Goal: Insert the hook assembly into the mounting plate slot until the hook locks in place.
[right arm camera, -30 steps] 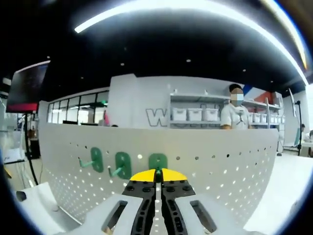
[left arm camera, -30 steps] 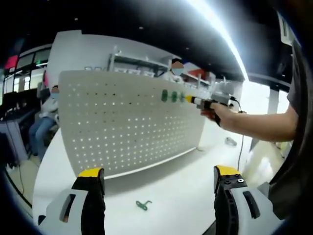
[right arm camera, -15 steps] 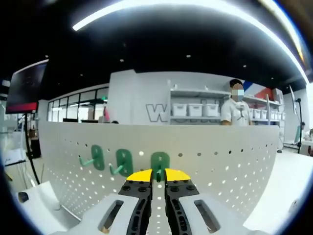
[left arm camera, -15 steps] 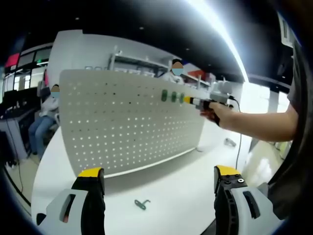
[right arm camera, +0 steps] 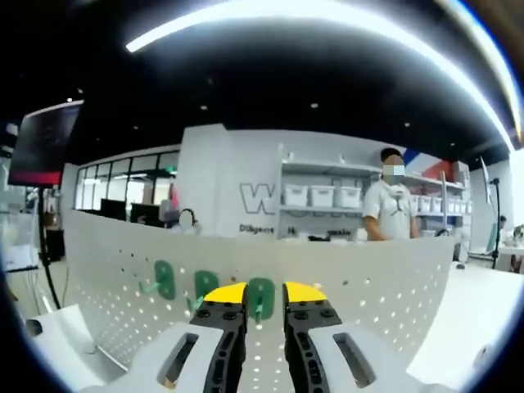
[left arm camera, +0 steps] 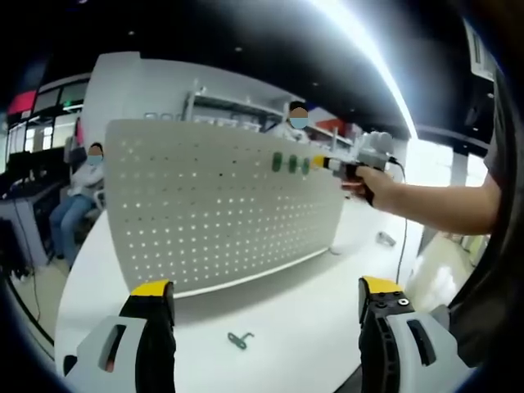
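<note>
the right gripper [right arm camera: 265, 293] sits close to a white pegboard [right arm camera: 368, 278], its yellow-tipped jaws parted with a narrow gap and nothing between them. just past the tips, three green hooks [right arm camera: 260, 296] hang on the board in a row; the nearest one is partly hidden by the jaws, and whether it is fully seated cannot be told. the left gripper [left arm camera: 266, 299] hovers low with its jaws spread wide and empty. beyond them, a small green hook [left arm camera: 239, 339] lies loose on the white table [left arm camera: 295, 311], short of the pegboard's foot. behind the board are shelves with bins and people.
</note>
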